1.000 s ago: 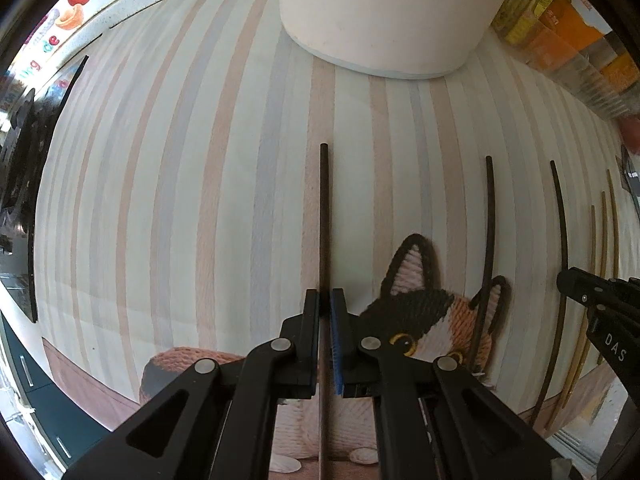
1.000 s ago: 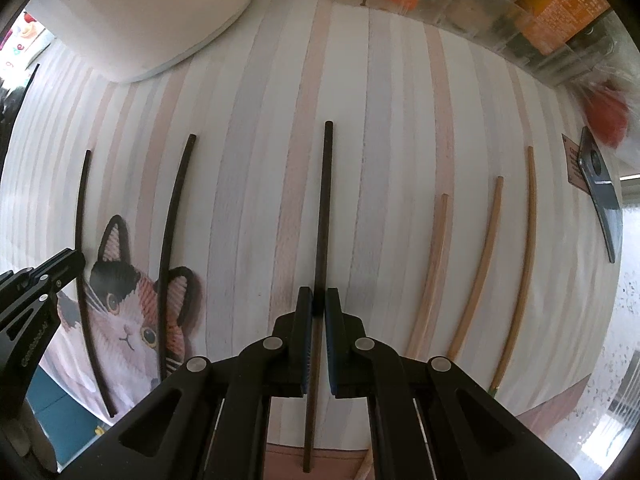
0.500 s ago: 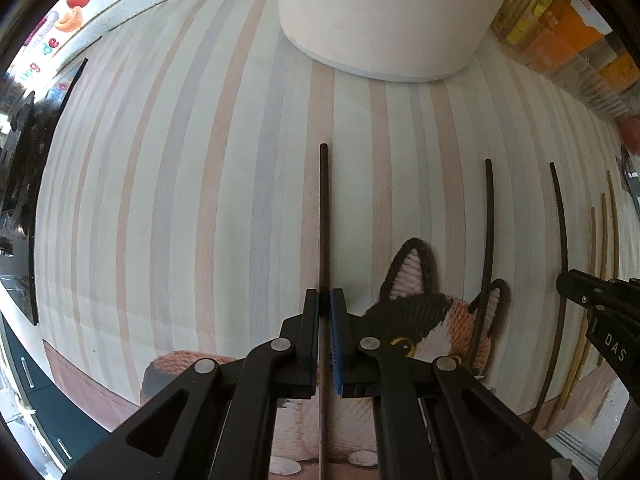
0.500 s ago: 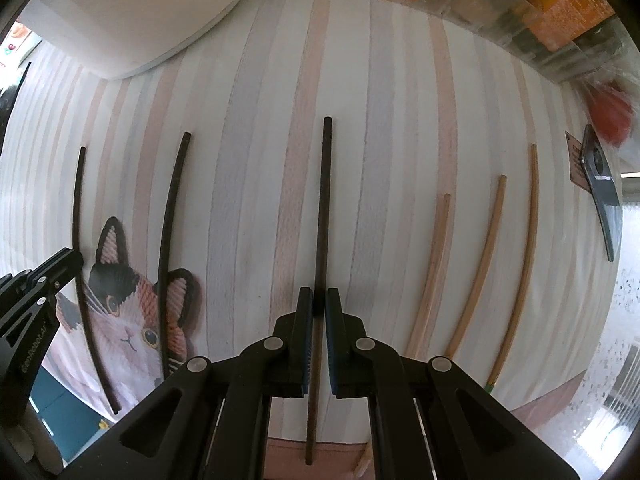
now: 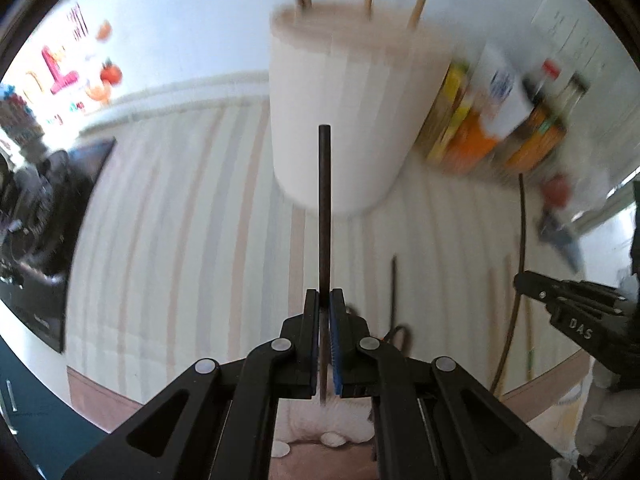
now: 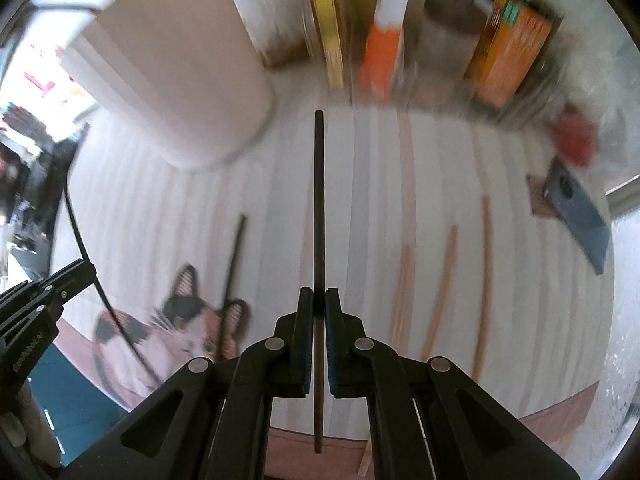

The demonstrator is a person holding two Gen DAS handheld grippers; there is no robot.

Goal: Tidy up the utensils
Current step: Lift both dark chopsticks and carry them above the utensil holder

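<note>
Gripping one dark chopstick apiece, the left hand-held gripper and right hand-held gripper are clamped tight near the thick ends, in front of the white holder. Light, stiff and slippery, each stick looks prone to pivoting.

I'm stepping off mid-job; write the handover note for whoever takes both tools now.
Left tool: shut on a dark chopstick.
Right tool: shut on another dark chopstick.
White holder: already has several sticks standing in it.
On the striped mat: one dark chopstick and three wooden chopsticks.
Left to do: drop both held sticks into the holder, then collect the rest.
</note>
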